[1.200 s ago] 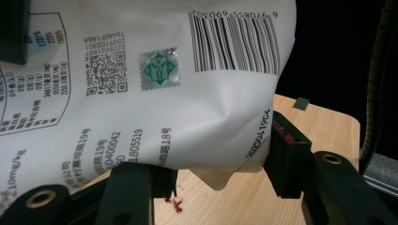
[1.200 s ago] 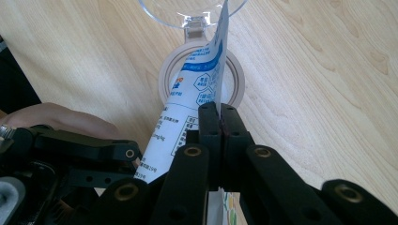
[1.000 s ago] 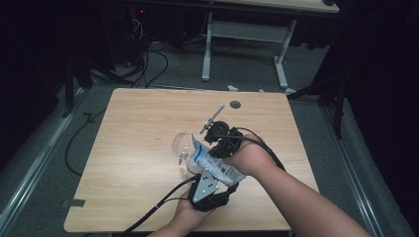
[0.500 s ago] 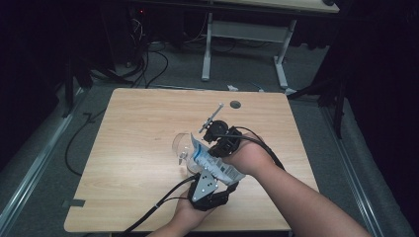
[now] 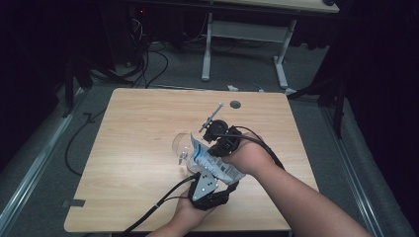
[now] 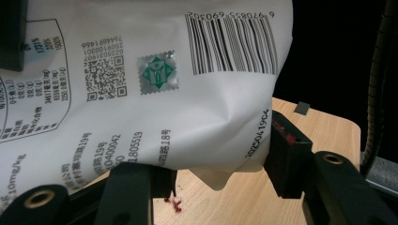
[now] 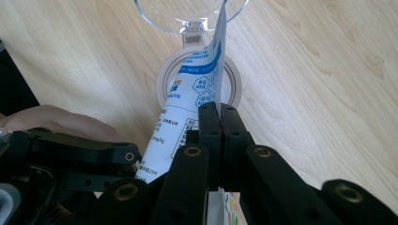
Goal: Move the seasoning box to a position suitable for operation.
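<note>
A clear glass (image 5: pixel 182 145) stands on the wooden table (image 5: pixel 133 123). The white bag (image 5: pixel 210 160) tips over it (its mouth at the rim). The left gripper (image 5: pixel 210 183) hugs the bag's bottom; the right gripper (image 5: pixel 217 143) pinches its edge tight.

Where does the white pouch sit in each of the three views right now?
High view: white pouch, centre-low, between both hands, tilted toward the clear glass.
Left gripper view: pouch covers the upper left, barcode on top.
Right gripper view: pouch at centre, edge pinched.
Shared landmark: the wooden table.
</note>
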`<state>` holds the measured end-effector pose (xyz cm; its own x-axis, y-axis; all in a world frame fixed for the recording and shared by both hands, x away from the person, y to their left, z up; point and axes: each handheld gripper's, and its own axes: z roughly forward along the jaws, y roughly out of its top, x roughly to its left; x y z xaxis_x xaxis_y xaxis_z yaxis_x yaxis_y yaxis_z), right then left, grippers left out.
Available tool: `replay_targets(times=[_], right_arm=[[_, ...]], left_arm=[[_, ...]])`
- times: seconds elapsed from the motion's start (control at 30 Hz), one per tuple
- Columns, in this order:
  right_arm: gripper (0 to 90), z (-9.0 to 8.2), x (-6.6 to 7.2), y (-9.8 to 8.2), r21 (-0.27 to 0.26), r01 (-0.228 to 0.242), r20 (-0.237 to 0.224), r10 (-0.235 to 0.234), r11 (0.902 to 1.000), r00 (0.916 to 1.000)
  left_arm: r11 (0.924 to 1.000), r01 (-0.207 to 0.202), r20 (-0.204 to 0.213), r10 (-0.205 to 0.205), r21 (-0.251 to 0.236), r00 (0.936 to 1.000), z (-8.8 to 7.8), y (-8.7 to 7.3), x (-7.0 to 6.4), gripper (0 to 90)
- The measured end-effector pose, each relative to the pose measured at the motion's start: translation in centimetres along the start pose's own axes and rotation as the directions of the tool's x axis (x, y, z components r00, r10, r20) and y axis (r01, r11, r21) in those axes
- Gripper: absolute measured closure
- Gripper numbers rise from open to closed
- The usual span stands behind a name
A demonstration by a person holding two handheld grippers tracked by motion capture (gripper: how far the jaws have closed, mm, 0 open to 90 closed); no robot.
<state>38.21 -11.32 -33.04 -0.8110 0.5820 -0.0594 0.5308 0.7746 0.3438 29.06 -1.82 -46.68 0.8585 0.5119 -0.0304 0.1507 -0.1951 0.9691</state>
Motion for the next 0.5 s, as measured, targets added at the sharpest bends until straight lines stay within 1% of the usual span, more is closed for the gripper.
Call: replay_targets(times=[0.17, 0.2, 0.5], right_arm=[[90.0, 0.01, -0.06, 0.04, 0.0, 0.007, 0.004, -0.007, 1.0, 1.0], [90.0, 0.05, -0.11, 0.06, -0.004, 0.007, -0.002, -0.007, 1.0, 1.0], [90.0, -0.02, -0.1, 0.21, 0.0, 0.004, 0.004, -0.004, 1.0, 1.0]], left_arm=[[1.0, 0.001, -0.001, -0.001, -0.001, 1.0, 0.05, 0.03, 0.05, 51.9], [1.0, 0.001, -0.001, -0.001, -0.001, 1.0, 0.06, 0.03, 0.06, 51.9], [1.0, 0.002, -0.002, -0.002, -0.004, 1.0, 0.09, 0.15, 0.15, 51.9]])
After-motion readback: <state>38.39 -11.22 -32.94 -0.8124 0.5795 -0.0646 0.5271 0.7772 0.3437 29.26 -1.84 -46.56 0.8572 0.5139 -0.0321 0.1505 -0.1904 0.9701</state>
